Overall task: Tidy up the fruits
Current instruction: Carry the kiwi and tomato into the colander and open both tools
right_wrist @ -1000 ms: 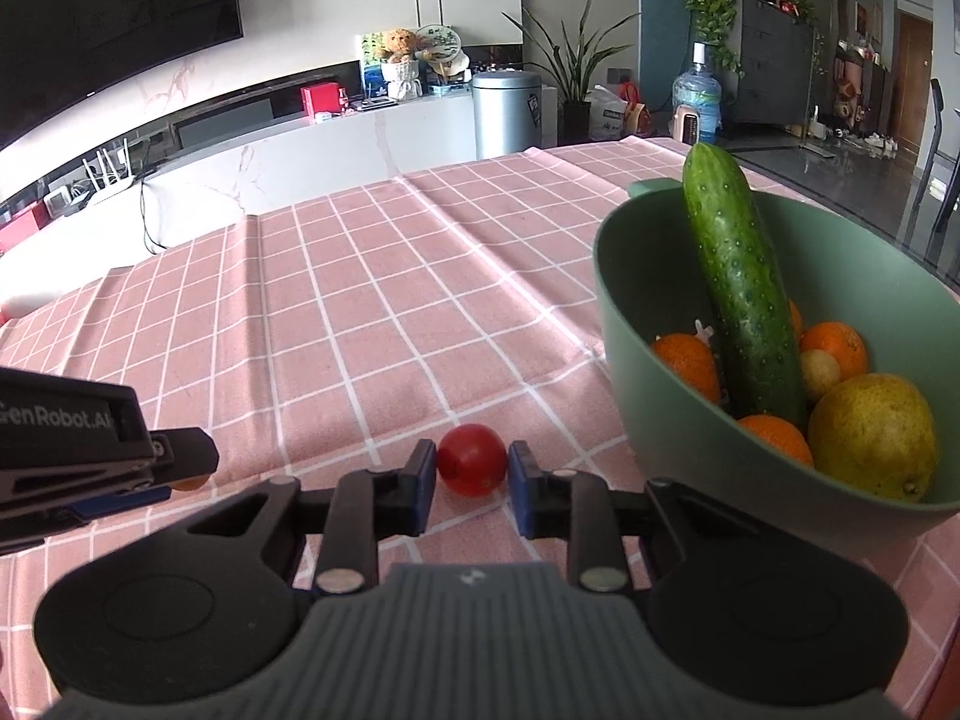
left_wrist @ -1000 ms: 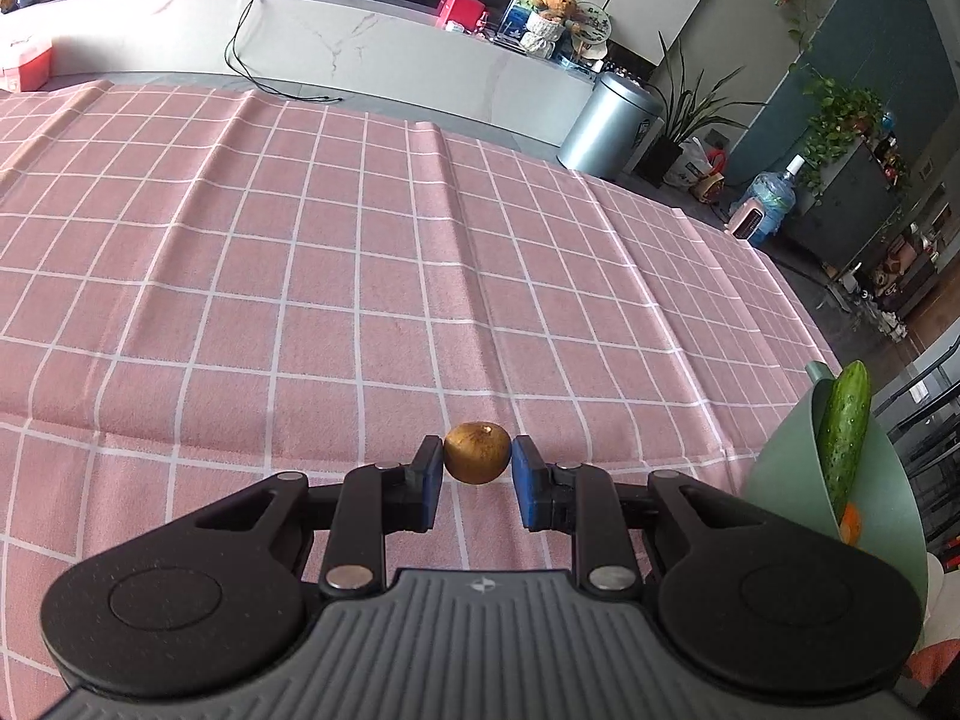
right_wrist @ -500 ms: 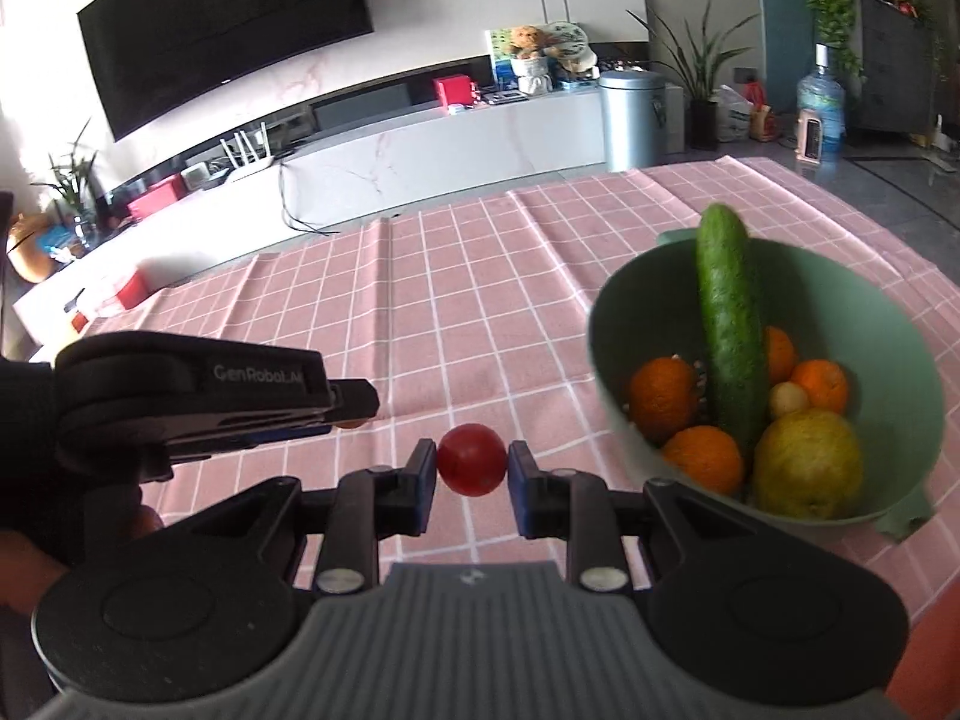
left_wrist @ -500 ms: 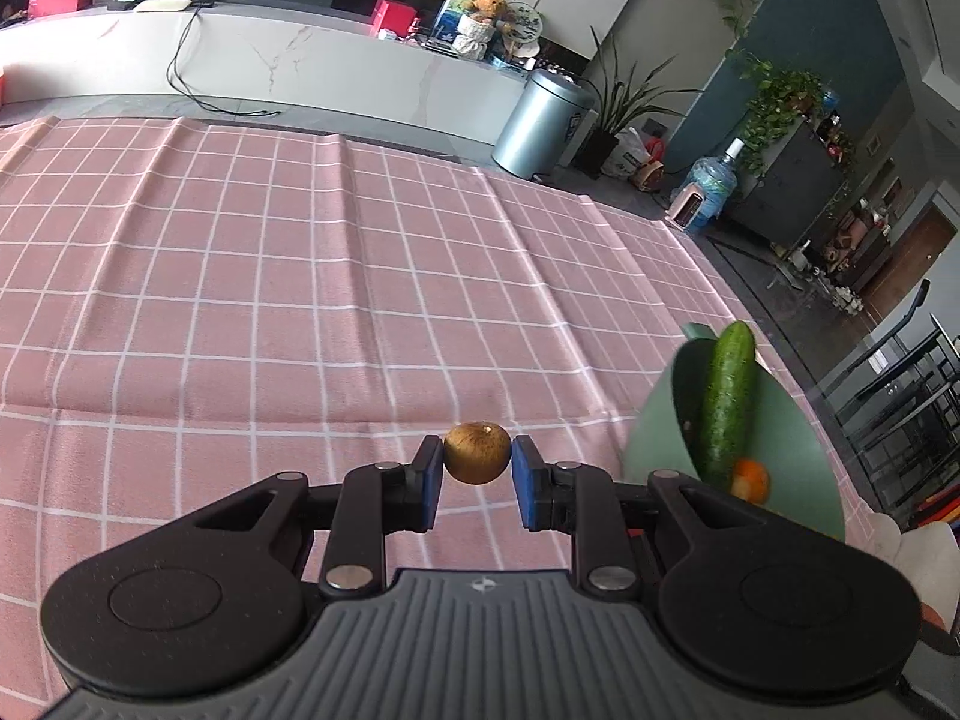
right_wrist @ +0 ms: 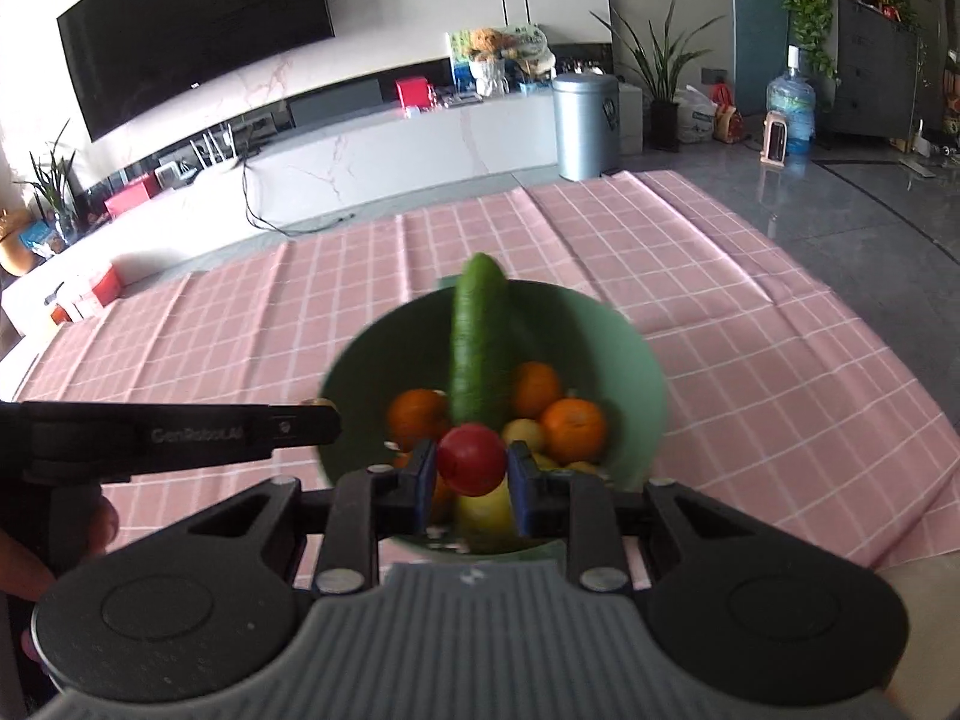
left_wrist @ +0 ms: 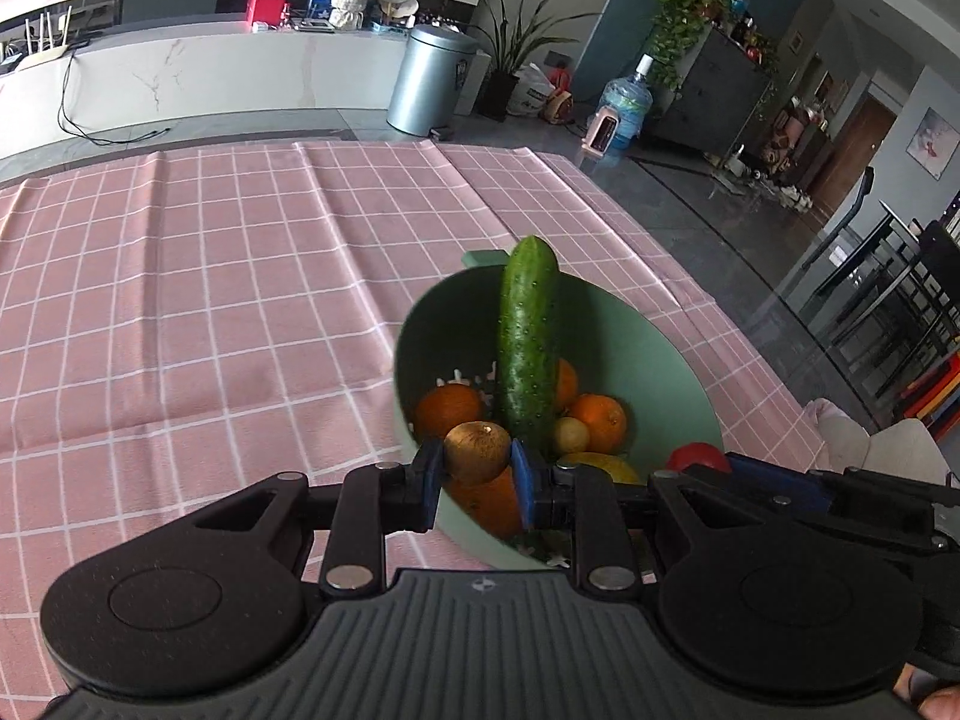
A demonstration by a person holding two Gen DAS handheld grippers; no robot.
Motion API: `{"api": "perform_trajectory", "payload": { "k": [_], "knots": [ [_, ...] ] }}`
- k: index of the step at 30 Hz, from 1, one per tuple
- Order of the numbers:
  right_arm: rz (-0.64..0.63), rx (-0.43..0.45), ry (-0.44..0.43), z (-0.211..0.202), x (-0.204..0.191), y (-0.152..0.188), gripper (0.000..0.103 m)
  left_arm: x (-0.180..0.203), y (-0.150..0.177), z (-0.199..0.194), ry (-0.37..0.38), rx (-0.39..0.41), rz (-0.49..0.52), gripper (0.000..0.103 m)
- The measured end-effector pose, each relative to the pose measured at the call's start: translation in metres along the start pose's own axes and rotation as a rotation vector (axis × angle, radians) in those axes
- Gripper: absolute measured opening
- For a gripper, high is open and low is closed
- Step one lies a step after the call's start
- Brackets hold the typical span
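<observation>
Above the green bowl (left_wrist: 672, 360) I had my left gripper (left_wrist: 477, 474) clamped on a brown fruit (left_wrist: 478, 452) and my right gripper (right_wrist: 470, 477) on a red tomato (right_wrist: 471, 459)

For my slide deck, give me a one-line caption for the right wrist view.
Right gripper holding a red tomato above a green bowl of oranges and a cucumber.

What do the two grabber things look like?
Each black plastic left gripper and right gripper has blue pads on its fingers, round black side discs, silver bolts and a ribbed grey body. In the right wrist view, the left one shows pale "GenRobot" lettering.
</observation>
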State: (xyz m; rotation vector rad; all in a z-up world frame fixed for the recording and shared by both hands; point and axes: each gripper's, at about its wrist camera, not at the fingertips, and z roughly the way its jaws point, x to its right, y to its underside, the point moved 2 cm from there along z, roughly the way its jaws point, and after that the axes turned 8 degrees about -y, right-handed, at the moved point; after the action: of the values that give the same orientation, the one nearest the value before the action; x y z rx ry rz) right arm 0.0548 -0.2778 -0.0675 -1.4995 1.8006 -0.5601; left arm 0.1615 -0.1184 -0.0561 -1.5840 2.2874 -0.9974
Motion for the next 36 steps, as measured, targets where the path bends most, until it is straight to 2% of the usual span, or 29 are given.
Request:
{"api": "perform_trajectory", "payload": {
  "k": [7, 12, 18, 24, 28, 31, 36],
  "knots": [
    [-0.039, -0.071, 0.014, 0.019, 0.042, -0.014, 0.021, 0.023, -0.006, 0.029, -0.032, -0.049, 0.054, 0.027],
    [-0.054, -0.114, 0.009, 0.043, 0.047, -0.017, 0.021, 0.028, -0.007, 0.047, -0.093, -0.095, 0.09, 0.027],
    [-0.085, -0.172, 0.004, 0.062, 0.046, -0.012, 0.022, 0.043, -0.005, 0.06, -0.171, -0.148, 0.193, 0.027],
    [-0.072, -0.164, -0.005, 0.064, 0.051, -0.013, 0.022, 0.047, -0.001, 0.06, -0.182, -0.154, 0.21, 0.028],
    [-0.075, -0.148, -0.004, 0.063, 0.051, -0.012, 0.022, 0.049, -0.004, 0.06, -0.195, -0.143, 0.225, 0.035],
    [-0.087, -0.14, -0.009, 0.062, 0.049, -0.012, 0.029, 0.048, -0.005, 0.057, -0.196, -0.141, 0.215, 0.043],
    [-0.086, -0.124, -0.011, 0.058, 0.048, -0.014, 0.034, 0.047, -0.007, 0.038, -0.188, -0.108, 0.205, 0.044]
  ]
}}
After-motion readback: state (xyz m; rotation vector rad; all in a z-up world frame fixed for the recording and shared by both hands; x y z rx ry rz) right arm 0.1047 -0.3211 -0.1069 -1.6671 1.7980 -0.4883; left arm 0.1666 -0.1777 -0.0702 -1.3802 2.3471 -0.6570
